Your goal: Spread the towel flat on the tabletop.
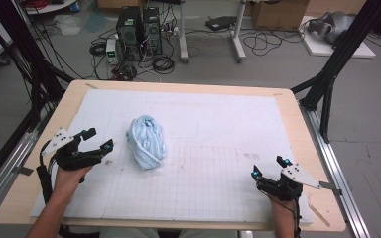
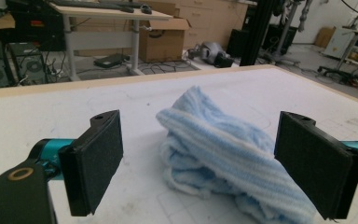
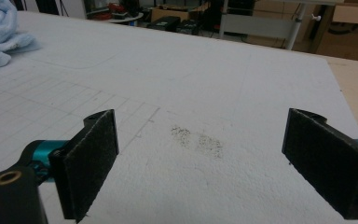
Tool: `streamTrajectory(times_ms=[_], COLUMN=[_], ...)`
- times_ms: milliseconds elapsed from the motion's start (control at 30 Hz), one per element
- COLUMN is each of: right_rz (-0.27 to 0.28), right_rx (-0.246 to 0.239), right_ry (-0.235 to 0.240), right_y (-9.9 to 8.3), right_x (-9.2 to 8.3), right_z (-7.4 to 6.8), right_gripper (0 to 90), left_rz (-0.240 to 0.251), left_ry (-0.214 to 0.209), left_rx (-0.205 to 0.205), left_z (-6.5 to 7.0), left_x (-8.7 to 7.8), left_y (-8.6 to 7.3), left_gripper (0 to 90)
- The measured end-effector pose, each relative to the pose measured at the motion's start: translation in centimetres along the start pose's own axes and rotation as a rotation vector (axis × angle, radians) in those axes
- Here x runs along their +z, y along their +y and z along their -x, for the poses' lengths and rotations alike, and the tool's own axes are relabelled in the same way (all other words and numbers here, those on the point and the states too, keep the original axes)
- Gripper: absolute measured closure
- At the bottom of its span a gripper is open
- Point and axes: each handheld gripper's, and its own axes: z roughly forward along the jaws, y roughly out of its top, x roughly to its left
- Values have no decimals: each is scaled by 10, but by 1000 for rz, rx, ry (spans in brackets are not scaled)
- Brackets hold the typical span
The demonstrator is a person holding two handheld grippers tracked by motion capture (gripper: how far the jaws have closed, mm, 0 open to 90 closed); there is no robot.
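Note:
A crumpled light-blue towel (image 1: 146, 142) lies bunched on the white mat (image 1: 218, 129), left of centre. My left gripper (image 1: 98, 140) hovers just to its left, open, jaws wide and pointed at the cloth. In the left gripper view the towel (image 2: 219, 154) sits between and beyond the two black pads (image 2: 95, 161), apart from them. My right gripper (image 1: 269, 167) is open near the mat's front right corner, with nothing between its jaws. In the right gripper view its pads (image 3: 91, 158) frame bare mat, and the towel (image 3: 0, 32) shows at the far upper left.
The mat covers a wooden table (image 1: 297, 119) and has a faint printed grid in its front half. A dark smudge (image 3: 198, 140) marks the mat ahead of the right gripper. Computers (image 1: 139, 29), cables and boxes sit on the floor beyond the far edge.

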Motion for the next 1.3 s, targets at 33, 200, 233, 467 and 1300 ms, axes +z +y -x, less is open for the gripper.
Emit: streamTrajectory(times_ms=[33, 200, 233, 467, 1300], right_rz=[2, 0, 0, 4, 4], right_rx=[1, 0, 0, -7, -15], right_ry=[0, 1, 1, -6, -4], right_y=[0, 0, 0, 0, 0], right_x=[0, 0, 0, 0, 0], right_z=[0, 0, 0, -1, -1], right_gripper=[98, 98, 98, 98, 98], left_rz=[-3, -30, -36, -114, -263], left_ry=[-2, -12, -17, -29, -75], left_rx=[4, 27, 29, -11, 18], left_z=[1, 9, 10, 17, 39], left_x=[2, 20, 24, 56, 89], left_y=[4, 25, 27, 25, 7], left_gripper=[158, 160, 160, 215, 813])
